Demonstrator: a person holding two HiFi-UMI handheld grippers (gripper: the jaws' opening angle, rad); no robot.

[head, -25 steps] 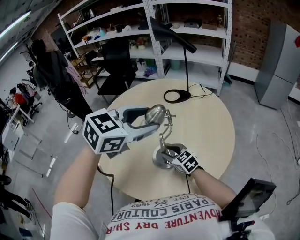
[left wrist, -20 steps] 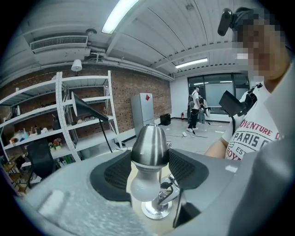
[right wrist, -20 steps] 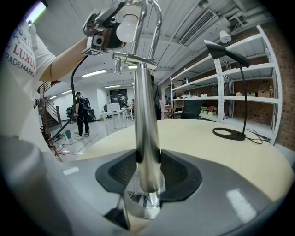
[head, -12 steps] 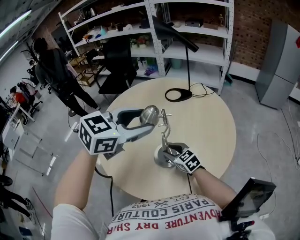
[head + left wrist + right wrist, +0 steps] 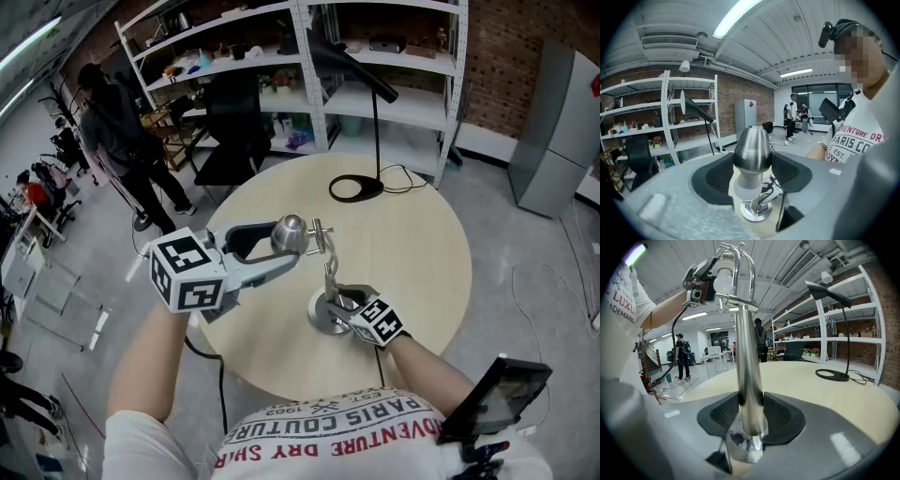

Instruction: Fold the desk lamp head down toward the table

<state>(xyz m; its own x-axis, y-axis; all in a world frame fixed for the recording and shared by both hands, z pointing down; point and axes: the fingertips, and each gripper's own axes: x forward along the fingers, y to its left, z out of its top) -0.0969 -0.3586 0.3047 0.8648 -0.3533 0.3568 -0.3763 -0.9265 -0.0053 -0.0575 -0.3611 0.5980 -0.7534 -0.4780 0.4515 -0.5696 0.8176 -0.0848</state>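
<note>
Leftward since a second ago: lamp head (image 5: 290, 233) and left gripper (image 5: 284, 247) shift together. Head sits high over the bench (image 5: 412, 246), left of the post (image 5: 749, 380), with the left fingers clamped on it. Right gripper (image 5: 341, 306) has its fingers clamped on the post. I judge the left takes the fold, downward.

The lamp head (image 5: 751, 150) looks like satin metal, its stem (image 5: 749, 380) glossy chrome, the table (image 5: 412, 253) matt pale wood.

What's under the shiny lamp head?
Below the lamp head sits its white part, then the round metal base on the table. The left claw grips the head and hides most of the table beneath it.
</note>
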